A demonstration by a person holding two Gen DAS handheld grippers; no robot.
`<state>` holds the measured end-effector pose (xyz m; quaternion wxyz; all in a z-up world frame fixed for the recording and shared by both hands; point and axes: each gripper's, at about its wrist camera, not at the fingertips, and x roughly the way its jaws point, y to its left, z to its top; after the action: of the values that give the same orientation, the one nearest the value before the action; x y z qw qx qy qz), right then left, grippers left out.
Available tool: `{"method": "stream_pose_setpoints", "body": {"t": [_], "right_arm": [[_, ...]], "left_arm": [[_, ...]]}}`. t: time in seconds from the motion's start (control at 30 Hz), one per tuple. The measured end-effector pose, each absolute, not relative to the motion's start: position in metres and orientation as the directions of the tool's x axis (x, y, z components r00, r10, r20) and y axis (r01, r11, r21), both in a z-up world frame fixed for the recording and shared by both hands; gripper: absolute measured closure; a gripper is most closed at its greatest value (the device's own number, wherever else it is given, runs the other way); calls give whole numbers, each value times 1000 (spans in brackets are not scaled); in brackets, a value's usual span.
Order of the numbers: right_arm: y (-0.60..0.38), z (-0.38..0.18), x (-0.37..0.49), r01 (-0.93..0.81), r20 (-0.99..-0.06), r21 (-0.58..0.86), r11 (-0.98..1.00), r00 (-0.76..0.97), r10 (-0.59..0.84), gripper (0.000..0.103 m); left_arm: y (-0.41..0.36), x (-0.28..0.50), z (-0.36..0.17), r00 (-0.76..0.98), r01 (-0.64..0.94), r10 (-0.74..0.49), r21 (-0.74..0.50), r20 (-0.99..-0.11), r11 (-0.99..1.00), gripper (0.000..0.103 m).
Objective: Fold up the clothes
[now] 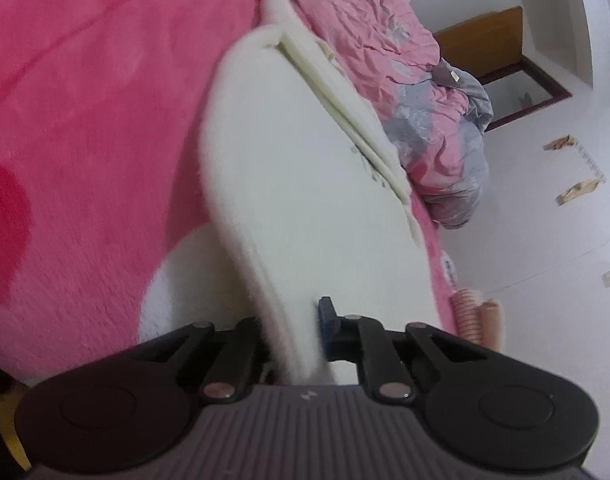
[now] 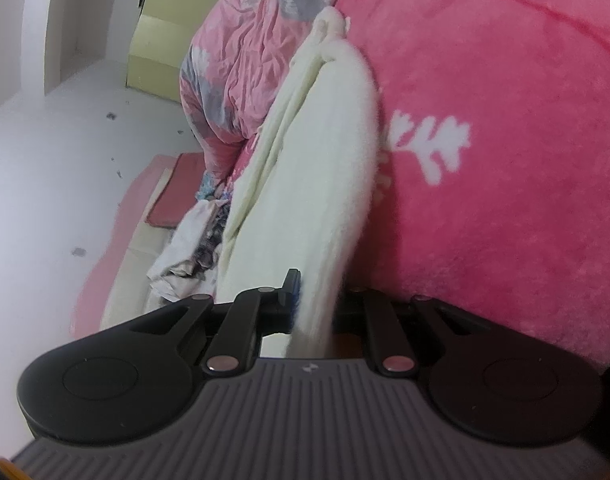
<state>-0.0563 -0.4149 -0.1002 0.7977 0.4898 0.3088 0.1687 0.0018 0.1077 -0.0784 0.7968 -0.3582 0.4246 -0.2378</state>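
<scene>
A white fluffy garment (image 1: 289, 184) stretches in a long folded strip across the pink plush blanket (image 1: 85, 120) on the bed. My left gripper (image 1: 301, 336) is shut on its near end, and a blue pad (image 1: 327, 316) shows beside the cloth. In the right wrist view the same garment (image 2: 325, 168) runs away from me along the blanket (image 2: 505, 160). There my right gripper (image 2: 315, 312) is shut on its other end, with the cloth pinched between the black fingers (image 2: 291, 288). The cream lining shows along one long edge.
A crumpled pink and grey quilt (image 1: 437, 120) is heaped at the bed's edge (image 2: 233, 80). Beyond it lies white floor (image 1: 545, 240) with a red mat (image 2: 177, 188), a yellowish box (image 2: 161, 52) and loose patterned cloth (image 2: 193, 248).
</scene>
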Motion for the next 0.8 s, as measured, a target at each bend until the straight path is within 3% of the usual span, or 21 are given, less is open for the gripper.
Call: {"method": "stream_pose_setpoints", "body": {"t": [0.13, 0.43, 0.8], "right_arm": [[-407, -89, -60, 12, -352, 846, 533, 764, 541, 98], [-399, -52, -71, -93, -279, 808, 582, 809, 518, 99], [-393, -29, -87, -141, -257, 790, 597, 807, 531, 99]], "left_arm": [[103, -8, -59, 574, 128, -638, -713, -513, 689, 97], [97, -32, -24, 626, 255, -637, -654, -451, 713, 99], [106, -64, -7, 655, 296, -652, -665, -381, 686, 99]]}}
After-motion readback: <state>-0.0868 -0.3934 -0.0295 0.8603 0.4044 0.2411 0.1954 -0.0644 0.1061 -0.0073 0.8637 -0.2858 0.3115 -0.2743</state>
